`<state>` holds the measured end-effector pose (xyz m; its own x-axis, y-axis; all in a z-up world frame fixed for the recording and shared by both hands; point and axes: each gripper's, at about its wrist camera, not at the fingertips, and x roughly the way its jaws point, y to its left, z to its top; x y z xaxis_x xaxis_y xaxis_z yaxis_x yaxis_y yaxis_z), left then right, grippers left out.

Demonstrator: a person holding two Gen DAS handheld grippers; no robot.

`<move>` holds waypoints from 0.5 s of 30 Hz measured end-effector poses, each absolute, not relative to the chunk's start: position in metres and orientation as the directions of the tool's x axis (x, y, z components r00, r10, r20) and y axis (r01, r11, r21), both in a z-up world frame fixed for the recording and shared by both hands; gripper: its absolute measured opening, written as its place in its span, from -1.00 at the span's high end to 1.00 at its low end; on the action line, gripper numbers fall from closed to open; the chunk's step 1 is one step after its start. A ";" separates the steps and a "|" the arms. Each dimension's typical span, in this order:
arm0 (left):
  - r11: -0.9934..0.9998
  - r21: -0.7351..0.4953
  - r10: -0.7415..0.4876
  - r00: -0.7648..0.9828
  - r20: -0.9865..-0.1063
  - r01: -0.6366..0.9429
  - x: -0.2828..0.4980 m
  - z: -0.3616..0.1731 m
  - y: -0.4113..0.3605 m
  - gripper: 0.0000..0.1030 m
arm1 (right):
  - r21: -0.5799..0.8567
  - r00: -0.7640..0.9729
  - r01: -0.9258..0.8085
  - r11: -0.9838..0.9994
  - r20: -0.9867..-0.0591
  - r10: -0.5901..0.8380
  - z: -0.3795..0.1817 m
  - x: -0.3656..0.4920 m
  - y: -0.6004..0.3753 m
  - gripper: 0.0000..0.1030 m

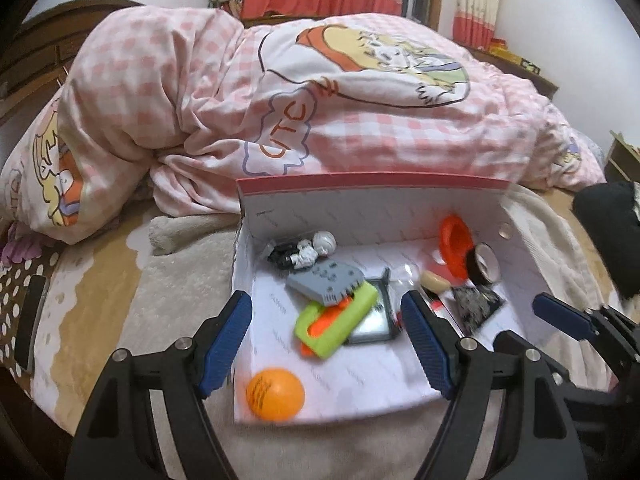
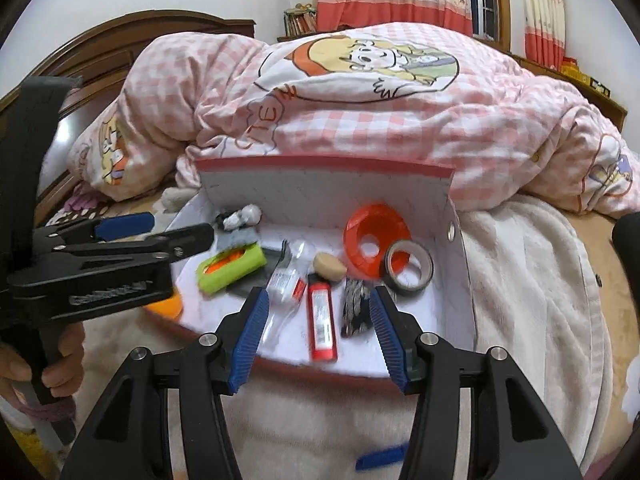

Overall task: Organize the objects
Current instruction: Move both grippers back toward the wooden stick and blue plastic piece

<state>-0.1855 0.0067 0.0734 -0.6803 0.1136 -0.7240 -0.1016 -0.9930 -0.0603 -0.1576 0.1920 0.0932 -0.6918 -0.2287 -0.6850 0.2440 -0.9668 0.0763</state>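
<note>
A white box with a red rim (image 1: 360,182) (image 2: 320,165) lies on the bed and holds several small items. Among them are an orange ball (image 1: 275,394) in the near left corner, a green and orange piece (image 1: 340,320) (image 2: 232,266), an orange funnel (image 2: 376,236), a tape roll (image 2: 408,266) and a red tube (image 2: 322,320). My left gripper (image 1: 326,298) (image 2: 182,226) hovers open over the box's left half, holding nothing. My right gripper (image 2: 319,294) stands open above the box's near edge, over the red tube without touching it.
A pink checked quilt (image 1: 360,120) is heaped behind the box. A cream blanket (image 2: 520,280) lies under and to the right of it. A loose blue pad (image 2: 380,456) lies on the blanket near me. A hand (image 2: 60,364) grips the left gripper's handle.
</note>
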 end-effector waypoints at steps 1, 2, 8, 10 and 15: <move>-0.992 -0.062 0.123 -0.682 -0.721 -0.113 -0.178 0.075 0.006 -0.51 | 0.083 -0.681 0.249 -0.965 -0.694 -0.235 0.092 -0.152 0.194 -0.05; -0.990 -0.063 0.130 -0.684 -0.717 -0.123 -0.170 0.076 0.005 -0.51 | 0.087 -0.673 0.248 -0.965 -0.701 -0.236 0.090 -0.149 0.196 -0.05; -0.983 -0.029 0.149 -0.690 -0.708 -0.183 -0.123 0.072 0.009 -0.51 | 0.067 -0.644 0.234 -0.970 -0.736 -0.206 0.079 -0.117 0.208 -0.05; -0.979 -0.018 0.156 -0.686 -0.711 -0.204 -0.109 0.069 0.013 -0.51 | 0.062 -0.633 0.239 -0.969 -0.747 -0.203 0.076 -0.105 0.211 -0.05; -0.970 -0.040 0.195 -0.661 -0.725 -0.241 -0.079 0.058 0.020 -0.51 | 0.037 -0.622 0.239 -0.970 -0.762 -0.182 0.066 -0.086 0.218 -0.05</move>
